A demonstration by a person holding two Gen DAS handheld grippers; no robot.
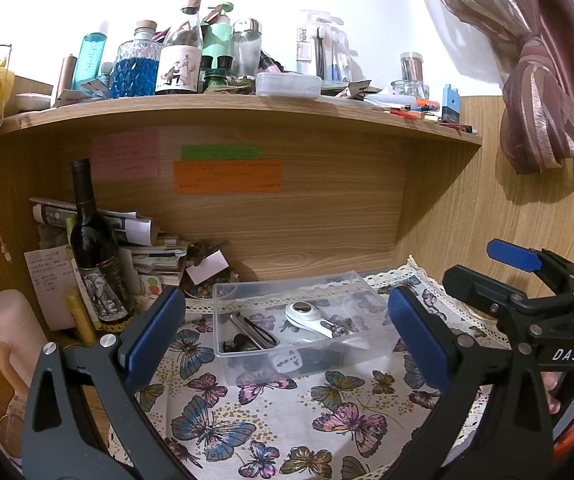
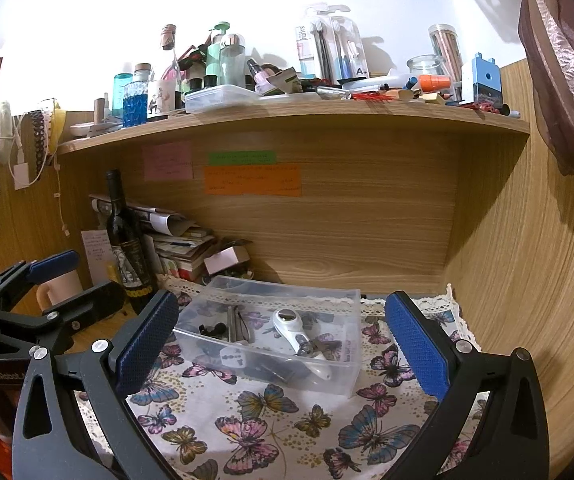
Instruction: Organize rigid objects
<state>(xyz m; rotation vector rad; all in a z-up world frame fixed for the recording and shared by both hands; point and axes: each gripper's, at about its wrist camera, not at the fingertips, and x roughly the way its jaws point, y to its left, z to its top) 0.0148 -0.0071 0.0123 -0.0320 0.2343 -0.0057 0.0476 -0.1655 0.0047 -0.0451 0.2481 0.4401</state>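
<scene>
A clear plastic box [image 1: 367, 350] [image 2: 343, 376] stands on the butterfly cloth [image 1: 271, 420] [image 2: 271, 432] under the wooden shelf. In it lie a white handled tool [image 1: 307, 316] [image 2: 293, 330], a metal stick [image 1: 247, 330] [image 2: 231, 322] and small dark bits. My left gripper [image 1: 287, 340] is open and empty, with the box between and just beyond its blue pads. My right gripper [image 2: 283, 340] is open and empty, framing the same box. Each gripper shows at the side of the other's view: the right one in the left wrist view [image 1: 483, 270], the left one in the right wrist view [image 2: 83, 276].
A dark wine bottle [image 1: 95, 248] [image 2: 127, 248], a paper stack [image 1: 147, 248] [image 2: 183, 240] and a pink flask [image 1: 15, 332] stand at the left. The shelf [image 1: 247, 110] [image 2: 287, 110] above is crowded with bottles, jars and pens. Wooden walls close the back and right. A curtain [image 1: 543, 112] hangs at right.
</scene>
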